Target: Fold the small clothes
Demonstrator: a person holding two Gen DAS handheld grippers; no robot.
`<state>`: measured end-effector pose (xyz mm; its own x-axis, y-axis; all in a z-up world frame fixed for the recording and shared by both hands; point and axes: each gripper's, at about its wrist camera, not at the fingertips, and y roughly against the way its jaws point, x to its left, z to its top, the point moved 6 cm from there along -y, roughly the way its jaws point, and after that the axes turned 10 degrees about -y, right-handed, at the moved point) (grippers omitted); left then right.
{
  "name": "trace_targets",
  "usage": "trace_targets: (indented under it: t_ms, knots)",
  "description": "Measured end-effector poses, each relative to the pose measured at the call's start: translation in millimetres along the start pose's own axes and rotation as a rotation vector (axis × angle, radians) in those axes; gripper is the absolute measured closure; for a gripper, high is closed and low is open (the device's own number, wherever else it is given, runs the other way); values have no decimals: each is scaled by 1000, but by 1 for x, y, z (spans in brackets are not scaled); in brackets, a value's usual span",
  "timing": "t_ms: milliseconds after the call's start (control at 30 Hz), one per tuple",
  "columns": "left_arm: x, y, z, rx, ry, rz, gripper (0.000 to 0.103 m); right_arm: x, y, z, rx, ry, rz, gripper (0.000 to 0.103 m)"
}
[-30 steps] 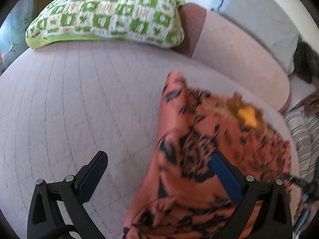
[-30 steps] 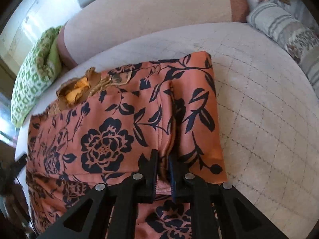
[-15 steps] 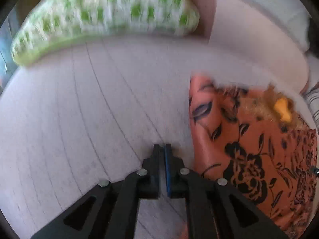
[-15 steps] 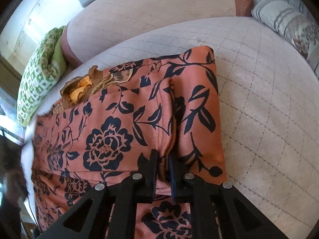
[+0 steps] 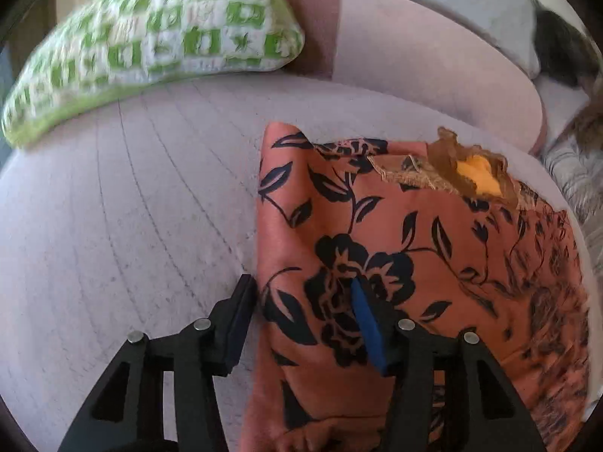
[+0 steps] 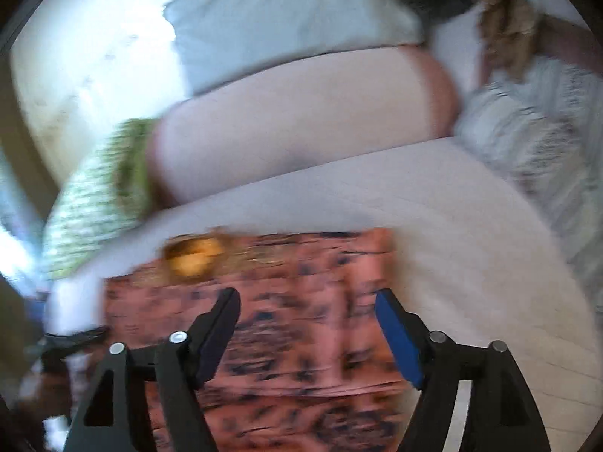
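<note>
The orange floral garment [image 5: 395, 248] lies spread on the pale quilted sofa seat [image 5: 132, 207], its ruffled neckline with a yellow patch [image 5: 475, 173] at the far end and its body running back toward the near edge, so its long axis goes near to far. The left gripper [image 5: 301, 297] hangs low at the garment's left folded edge with its jaws parted: the dark left finger sits over bare cushion just beside the cloth, and the blue-padded right finger [image 5: 367, 324] is over the print, so the edge runs between them; nothing is clamped there. The right gripper [image 6: 307, 309] is also spread wide and holds nothing. Its view is badly blurred, but the garment [image 6: 301, 301] shows beneath and ahead of the jaws, with its right edge near the blue pad. A green-and-white checked pillow [image 5: 158, 37] rests far left against the backrest [image 5: 414, 60], and a striped cushion [image 6: 535, 128] lies far right, both well apart from the cloth. Judging from this, the left gripper is better placed for the next grasp, since the fold line already sits inside its gap and runs along its fingers' direction.
</note>
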<state>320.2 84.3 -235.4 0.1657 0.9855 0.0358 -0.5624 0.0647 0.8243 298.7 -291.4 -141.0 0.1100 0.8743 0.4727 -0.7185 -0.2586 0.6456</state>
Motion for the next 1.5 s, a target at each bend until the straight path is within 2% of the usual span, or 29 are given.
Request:
trace_targets:
  t_ms: [33, 67, 100, 133, 167, 200, 233, 267, 333, 400, 433, 500, 533, 667, 800, 867, 933, 1000, 1033, 1067, 1133, 1167, 1200, 1300, 1367, 1433, 1500]
  knots:
    - [-2, 1, 1, 10, -9, 18, 48, 5, -10, -7, 78, -12, 77, 16]
    - [-2, 3, 3, 25, -5, 34, 48, 2, -29, -18, 168, -33, 97, 16]
    - [1, 7, 4, 44, 11, 54, 48, -9, -50, -30, 250, -53, 56, 16]
    - [6, 17, 3, 35, 33, 61, 48, -37, -81, -52, 392, -120, -35, 21]
    - [15, 32, 1, 11, 50, 62, 47, -50, -85, -57, 390, -182, -21, 22]
    - [21, 49, -5, -20, 72, 74, 45, -53, -72, -50, 308, -238, 25, 22]
    - [25, 61, -14, -36, 84, 75, 39, -52, -57, -46, 275, -275, 41, 22]
    - [30, 72, -25, -47, 99, 67, 35, -49, -43, -45, 269, -271, 35, 22]
    - [35, 99, -54, -51, 135, 45, 35, -45, -17, -45, 222, -213, 15, 22]
    - [34, 127, -92, -39, 167, -10, 34, -45, 15, -52, 189, -151, 0, 21]
    - [33, 137, -106, -40, 180, -33, 30, -47, 25, -57, 188, -130, -7, 21]
    - [30, 158, -142, -28, 201, -68, 25, -59, 54, -81, 204, -83, -53, 21]
    - [23, 173, -167, -12, 200, -87, 24, -64, 64, -97, 230, -67, -73, 21]
    - [-4, 190, -221, 51, 143, -128, 24, -97, 93, -158, 369, -53, -153, 21]
    - [-28, 184, -243, 92, 126, -166, 24, -117, 114, -201, 454, -101, -125, 21]
    - [-36, 171, -250, 132, 109, -138, 24, -123, 116, -215, 466, -121, -139, 20]
    - [-44, 171, -254, 118, 58, -82, 25, -126, 116, -226, 454, -151, -136, 22]
    - [-48, 175, -254, 132, 23, -22, 66, -123, 119, -232, 448, -139, -153, 47]
    - [-49, 178, -253, 128, 30, -47, 98, -121, 123, -238, 465, -115, -170, 74]
    - [-49, 180, -253, 135, 65, -93, 98, -121, 126, -242, 476, -104, -181, 78]
    - [-44, 186, -254, 132, 91, -85, 98, -124, 130, -245, 490, -123, -167, 87]
    - [-42, 196, -251, 103, 98, -85, 98, -127, 132, -246, 488, -127, -166, 95]
    - [-41, 206, -246, 74, 104, -85, 98, -129, 135, -245, 481, -127, -167, 96]
    - [-31, 243, -238, -14, 120, -46, 98, -127, 180, -224, 344, -108, -161, 97]
    - [-17, 235, -247, 21, 154, -25, 96, -127, 212, -207, 255, -67, -198, 97]
    - [0, 204, -265, 134, 216, 5, 96, -147, 219, -198, 210, -51, -303, 93]
    - [8, 199, -271, 145, 272, 24, 94, -173, 204, -204, 273, -168, -277, 91]
